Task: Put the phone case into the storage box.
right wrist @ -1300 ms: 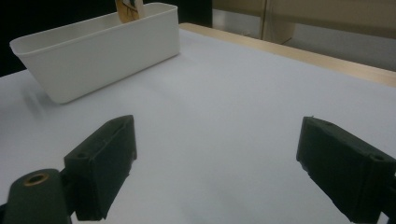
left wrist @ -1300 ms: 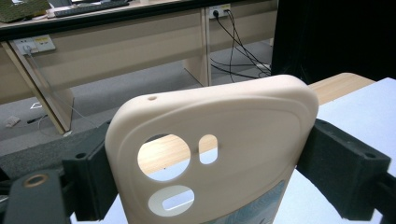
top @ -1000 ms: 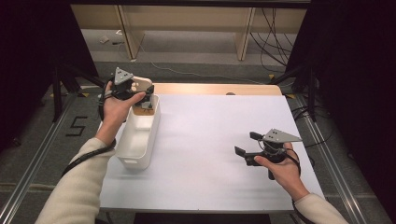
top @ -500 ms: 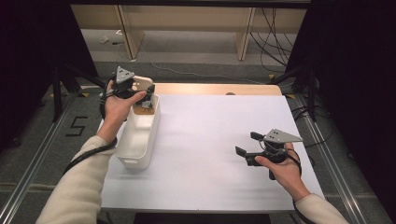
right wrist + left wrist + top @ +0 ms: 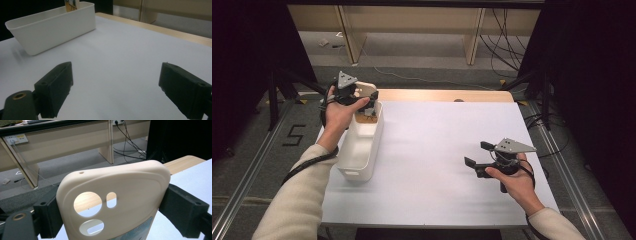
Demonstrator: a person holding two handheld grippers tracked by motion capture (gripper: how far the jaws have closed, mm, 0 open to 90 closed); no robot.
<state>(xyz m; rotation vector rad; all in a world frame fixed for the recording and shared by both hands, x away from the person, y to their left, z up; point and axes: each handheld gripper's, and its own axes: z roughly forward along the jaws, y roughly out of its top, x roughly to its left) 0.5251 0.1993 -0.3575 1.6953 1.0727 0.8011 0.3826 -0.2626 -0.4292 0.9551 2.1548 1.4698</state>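
The left gripper (image 5: 362, 97) is up at the far left corner of the table (image 5: 437, 150), over the far end of the white bin (image 5: 360, 145), and it has a cream phone case (image 5: 112, 202) clamped between its jaws. From the left gripper view the case stands upright and square between the two black jaws, one pad pressed on each side edge — the grip is wide, since the case spans the full gap. The camera cut-outs of the case face the lens: a large round hole, a small slot beside it and an oval one below. A teal patterned patch shows at the case's lower right edge. In the high view the case (image 5: 364, 90) pokes out just past the person's left hand (image 5: 339, 110), above the bin's far rim, with something brownish lying in the bin beneath it — too small to tell what.

Over on the near right, the right gripper (image 5: 477, 155) hovers low above the bare white table, well apart from the bin and the case. Its jaws stand wide apart with nothing between them; the right gripper view shows plain tabletop in the gap. From there the bin (image 5: 52, 30) sits across the table, long side on.
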